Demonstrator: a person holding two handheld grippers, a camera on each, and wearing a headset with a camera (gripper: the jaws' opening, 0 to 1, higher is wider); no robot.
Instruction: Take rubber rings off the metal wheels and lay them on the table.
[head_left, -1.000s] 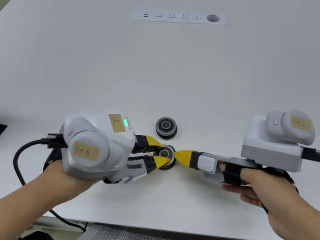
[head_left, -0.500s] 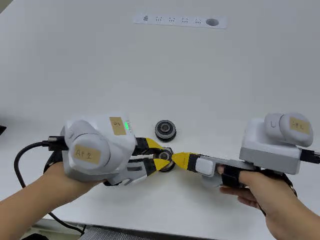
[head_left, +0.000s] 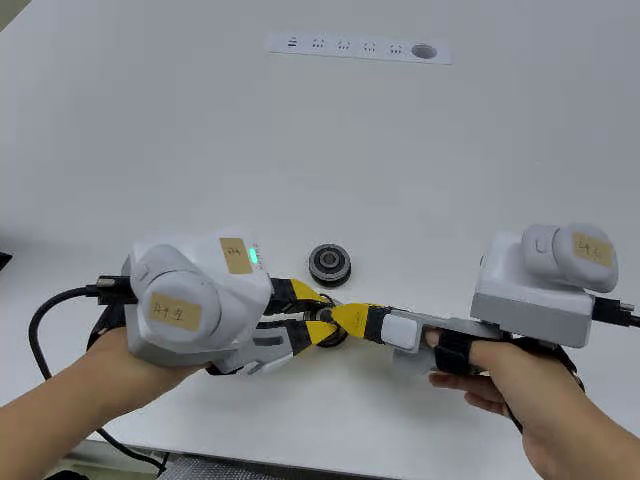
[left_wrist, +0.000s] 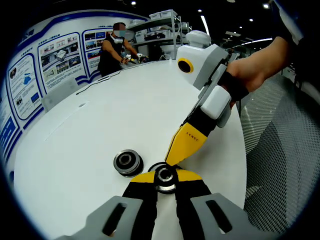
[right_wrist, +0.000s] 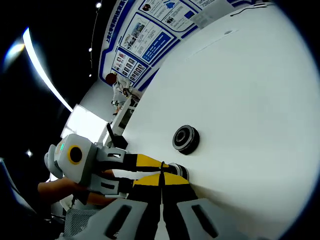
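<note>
A small metal wheel (head_left: 327, 327) with a black rubber ring sits between the yellow tips of my left gripper (head_left: 321, 314), which is shut on it just above the white table (head_left: 300, 150). In the left gripper view the wheel (left_wrist: 165, 179) is clamped at both sides. My right gripper (head_left: 338, 317) comes in from the right with its jaws pressed together, its tip (left_wrist: 173, 158) touching the wheel's upper rim. Whether the ring is pinched between them is hidden. A second wheel (head_left: 330, 262) with its ring on lies flat just behind.
A white power strip (head_left: 358, 47) lies at the far edge of the table. A black cable (head_left: 45, 305) trails from the left gripper off the near left side. In the left gripper view, a person (left_wrist: 111, 47) stands at a far bench.
My right gripper has slid left, so its shut tips now reach the clamped wheel. The left gripper and the second wheel have stayed put.
</note>
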